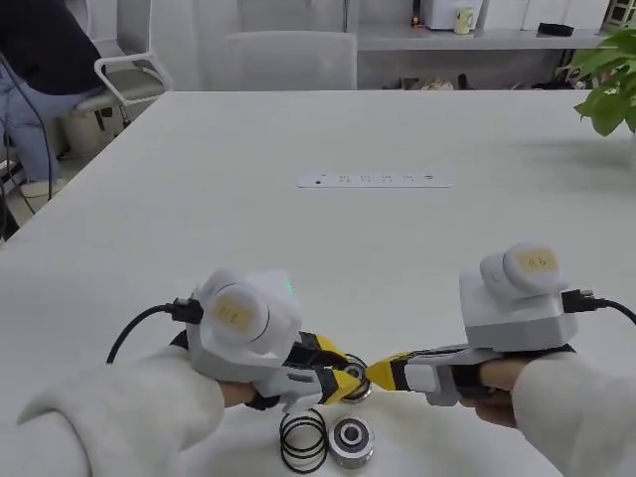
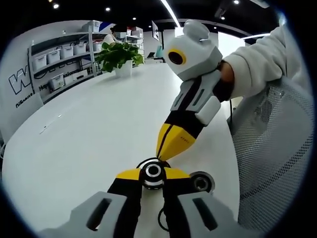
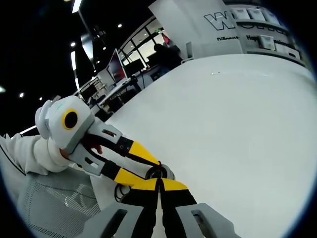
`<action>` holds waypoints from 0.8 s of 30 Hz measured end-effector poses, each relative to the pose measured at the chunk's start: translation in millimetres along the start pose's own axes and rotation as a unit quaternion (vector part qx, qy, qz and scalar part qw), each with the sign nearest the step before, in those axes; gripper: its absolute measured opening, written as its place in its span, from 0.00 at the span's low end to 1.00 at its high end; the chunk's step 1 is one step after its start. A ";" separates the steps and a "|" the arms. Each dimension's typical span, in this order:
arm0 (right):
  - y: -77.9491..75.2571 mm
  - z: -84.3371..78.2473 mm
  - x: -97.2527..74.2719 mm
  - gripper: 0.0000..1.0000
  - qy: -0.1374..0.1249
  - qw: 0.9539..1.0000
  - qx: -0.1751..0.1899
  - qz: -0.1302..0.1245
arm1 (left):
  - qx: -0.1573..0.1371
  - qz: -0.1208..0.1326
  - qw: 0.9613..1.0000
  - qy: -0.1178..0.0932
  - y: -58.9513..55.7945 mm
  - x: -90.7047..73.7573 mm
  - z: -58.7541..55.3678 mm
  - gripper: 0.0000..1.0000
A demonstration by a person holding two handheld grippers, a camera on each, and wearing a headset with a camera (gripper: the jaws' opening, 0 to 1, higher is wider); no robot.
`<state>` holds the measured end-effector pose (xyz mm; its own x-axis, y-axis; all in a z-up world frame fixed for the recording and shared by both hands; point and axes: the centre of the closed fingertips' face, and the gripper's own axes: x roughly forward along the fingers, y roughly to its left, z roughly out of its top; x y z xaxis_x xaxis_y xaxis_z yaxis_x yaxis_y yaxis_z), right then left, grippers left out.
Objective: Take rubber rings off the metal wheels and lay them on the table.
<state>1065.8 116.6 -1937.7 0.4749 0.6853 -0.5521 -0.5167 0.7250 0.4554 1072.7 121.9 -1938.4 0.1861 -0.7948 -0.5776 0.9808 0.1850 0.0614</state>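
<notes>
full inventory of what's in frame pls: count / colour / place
metal wheels: 2, silver; one clamped in the left tongs, the other on the table near its front edge
rubber rings: a few overlapping, black; on the table beside the loose wheel
table: 1, white; under everything
socket strip: 1, white; mid-table
plant: 1, green; far right
chair: 1, white; past the far-left corner
left tongs: 1, yellow and black; shut on a wheel
right tongs: 1, yellow and black; shut, tips at the held wheel
</notes>
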 end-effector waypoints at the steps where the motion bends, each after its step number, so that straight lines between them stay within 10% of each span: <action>1: -0.2 0.1 0.0 0.00 0.000 1.000 -0.001 0.000 | -0.001 -0.004 1.000 0.002 -1.3 -0.4 -0.1 0.12; 24: 1.9 6.9 -2.4 0.00 -0.012 1.000 0.003 0.004 | 0.040 -0.031 0.999 -0.006 -15.7 -32.4 33.3 0.57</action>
<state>1068.6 116.8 -1930.7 0.4888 0.6919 -0.5313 -0.5162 0.7204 0.4633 1053.3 125.6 -1893.6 0.1256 -0.8097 -0.5733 0.9918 0.0891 0.0915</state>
